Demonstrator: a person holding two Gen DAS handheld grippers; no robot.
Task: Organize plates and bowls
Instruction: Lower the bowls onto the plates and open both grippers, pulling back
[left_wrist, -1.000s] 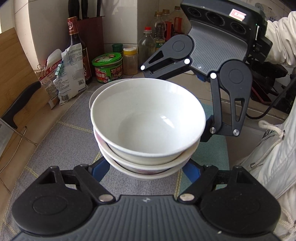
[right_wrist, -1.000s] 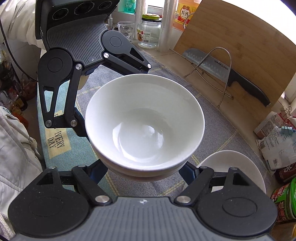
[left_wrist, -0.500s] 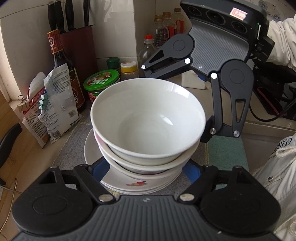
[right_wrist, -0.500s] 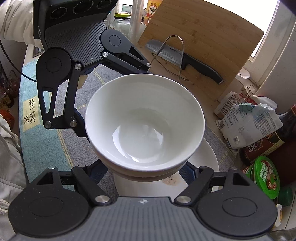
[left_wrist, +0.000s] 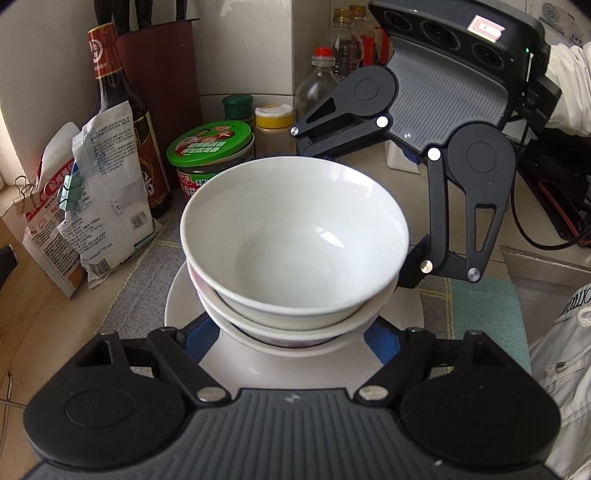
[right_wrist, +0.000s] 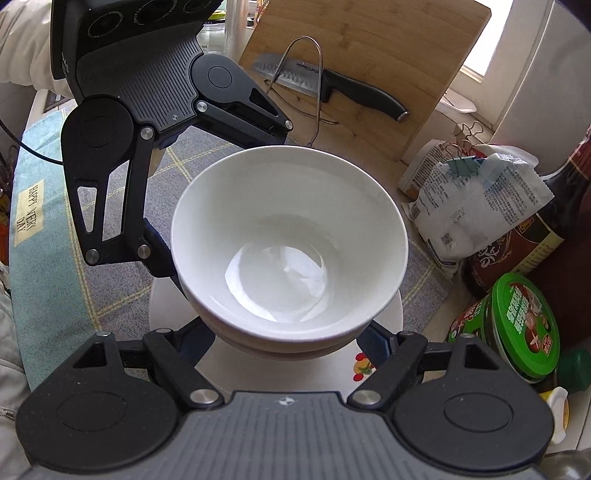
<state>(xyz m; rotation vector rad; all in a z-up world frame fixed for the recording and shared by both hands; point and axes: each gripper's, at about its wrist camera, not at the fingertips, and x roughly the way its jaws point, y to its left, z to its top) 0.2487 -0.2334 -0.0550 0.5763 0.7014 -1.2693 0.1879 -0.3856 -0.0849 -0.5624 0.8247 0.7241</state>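
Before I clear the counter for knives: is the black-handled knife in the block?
No, the knife lies against the wooden cutting board.

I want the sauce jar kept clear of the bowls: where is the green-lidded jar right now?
The green-lidded jar stands at the counter's back, just behind the stack of bowls, between the dark sauce bottle and a yellow-capped jar.
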